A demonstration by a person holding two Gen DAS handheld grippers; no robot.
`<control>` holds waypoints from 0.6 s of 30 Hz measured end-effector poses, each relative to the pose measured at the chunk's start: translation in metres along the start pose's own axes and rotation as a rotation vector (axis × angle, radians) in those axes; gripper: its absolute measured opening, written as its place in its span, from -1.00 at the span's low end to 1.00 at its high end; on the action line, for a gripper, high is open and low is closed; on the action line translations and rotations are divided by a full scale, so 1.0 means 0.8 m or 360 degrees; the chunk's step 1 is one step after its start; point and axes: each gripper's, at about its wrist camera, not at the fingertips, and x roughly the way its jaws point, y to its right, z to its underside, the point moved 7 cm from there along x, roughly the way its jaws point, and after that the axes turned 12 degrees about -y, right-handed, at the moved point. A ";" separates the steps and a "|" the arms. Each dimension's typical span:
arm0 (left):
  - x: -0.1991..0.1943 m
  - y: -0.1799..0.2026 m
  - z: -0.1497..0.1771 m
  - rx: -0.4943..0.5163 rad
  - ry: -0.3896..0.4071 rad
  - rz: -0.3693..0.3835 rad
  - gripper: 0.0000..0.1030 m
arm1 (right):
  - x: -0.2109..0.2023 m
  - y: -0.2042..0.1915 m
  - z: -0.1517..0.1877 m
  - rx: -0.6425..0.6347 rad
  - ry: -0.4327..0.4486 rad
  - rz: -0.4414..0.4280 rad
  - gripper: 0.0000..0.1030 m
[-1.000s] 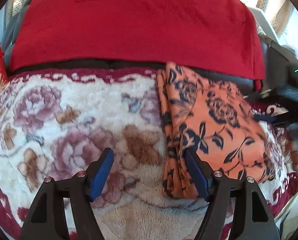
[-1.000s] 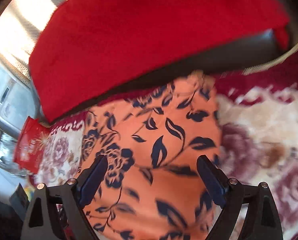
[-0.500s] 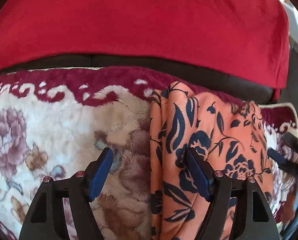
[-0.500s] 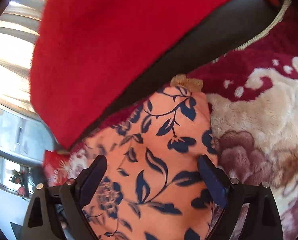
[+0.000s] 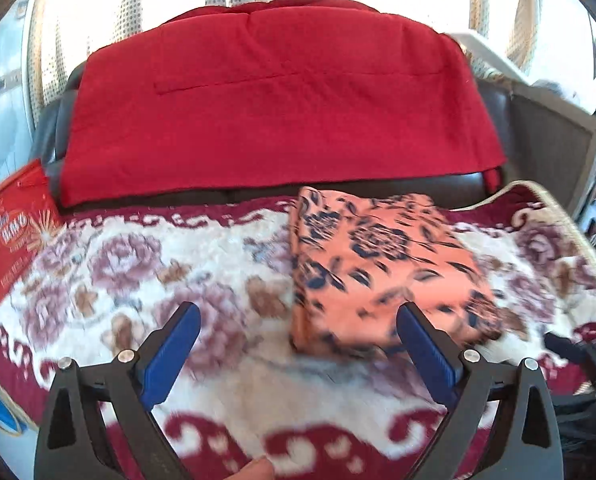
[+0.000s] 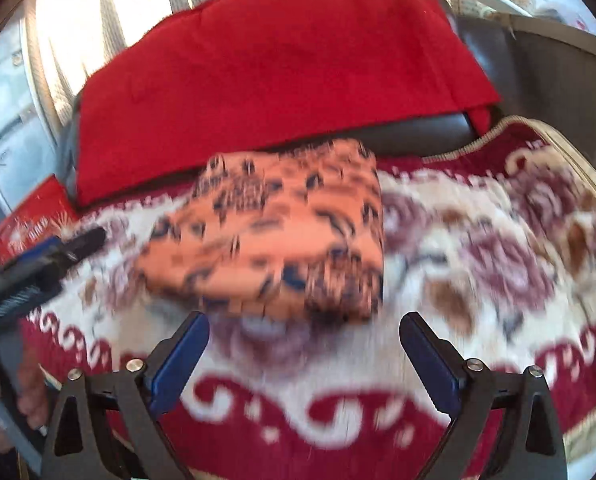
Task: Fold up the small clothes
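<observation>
The left gripper (image 5: 296,344) is spreading its jaws with nothing between them, and the right gripper (image 6: 303,350) is hanging wide and empty; both are sitting apart from the garment (image 5: 381,264), likely because folding looks finished. It is lying folded near the blanket's (image 5: 138,264) far edge, toward its right corner; its long axis is running near to far.

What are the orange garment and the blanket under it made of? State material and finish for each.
Orange garment: apparently thin woven cloth, matte, printed with dark flowers; it lies in flat, sharp folds.
Blanket: probably plush synthetic fleece; its pile looks fuzzy, though motion blur leaves that uncertain.
</observation>
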 end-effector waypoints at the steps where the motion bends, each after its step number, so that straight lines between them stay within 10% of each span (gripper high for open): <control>1: -0.006 0.001 0.004 -0.0011 -0.0004 0.0014 0.91 | -0.007 -0.001 0.005 -0.0005 0.0015 0.0051 0.90; 18: -0.050 0.009 0.017 0.0004 0.0006 0.0003 1.00 | -0.053 -0.015 0.000 -0.0013 0.0097 0.0266 0.99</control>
